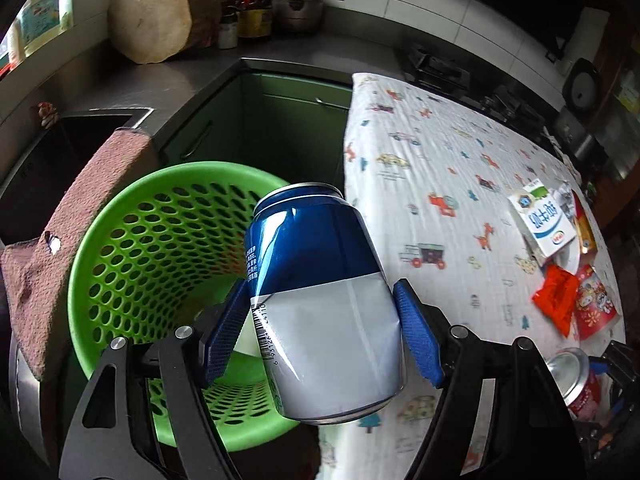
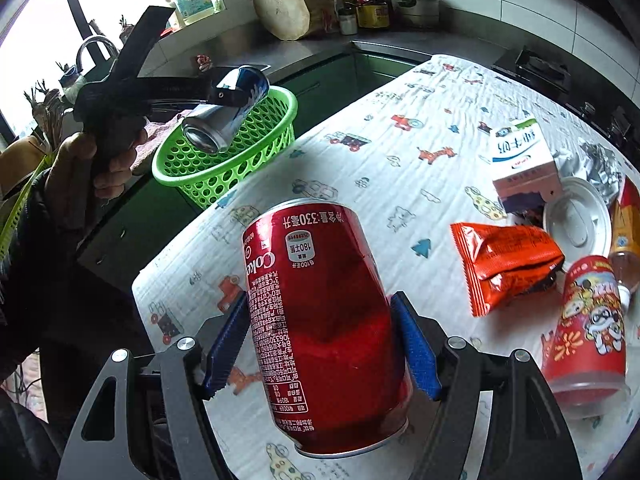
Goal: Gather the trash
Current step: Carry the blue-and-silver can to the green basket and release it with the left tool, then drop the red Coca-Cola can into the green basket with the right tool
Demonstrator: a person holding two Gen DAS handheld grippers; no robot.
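Both tools are seen closed on drink cans. By the left tool [image 1: 320, 332] a dented blue-and-silver can [image 1: 320, 300] is gripped between the blue pads [image 1: 418, 338], its top end pointing away from the camera and its body tilted. It is held over the near rim of a green perforated basket [image 1: 132, 240], which is set just beside the edge of the table [image 1: 460, 184], with a brown towel [image 1: 76, 240] draped close by on the sink side. From the right wrist view the same left tool [image 2: 224, 98] is seen held in a hand [image 2: 100, 160], with the blue can [image 2: 226, 114] lying nearly level above the basket [image 2: 224, 168].

By the right tool [image 2: 320, 340] a dented red Coke can [image 2: 320, 320] is clamped, its printing upside down to the camera, above the cartoon-patterned cloth covering the table [image 2: 400, 160].

More trash is left on the cloth, well apart from the basket: an orange snack packet [image 2: 504, 260], a white milk carton [image 2: 522, 160], a white plastic lid [image 2: 578, 220] just beside the carton, crumpled silver foil [image 2: 600, 168] and a red printed cup [image 2: 588, 328] lying on its side. Behind, on the kitchen counter, a round wooden chopping block [image 2: 284, 10], several bottles [image 2: 370, 0] and a steel pot [image 2: 416, 4] are seen.
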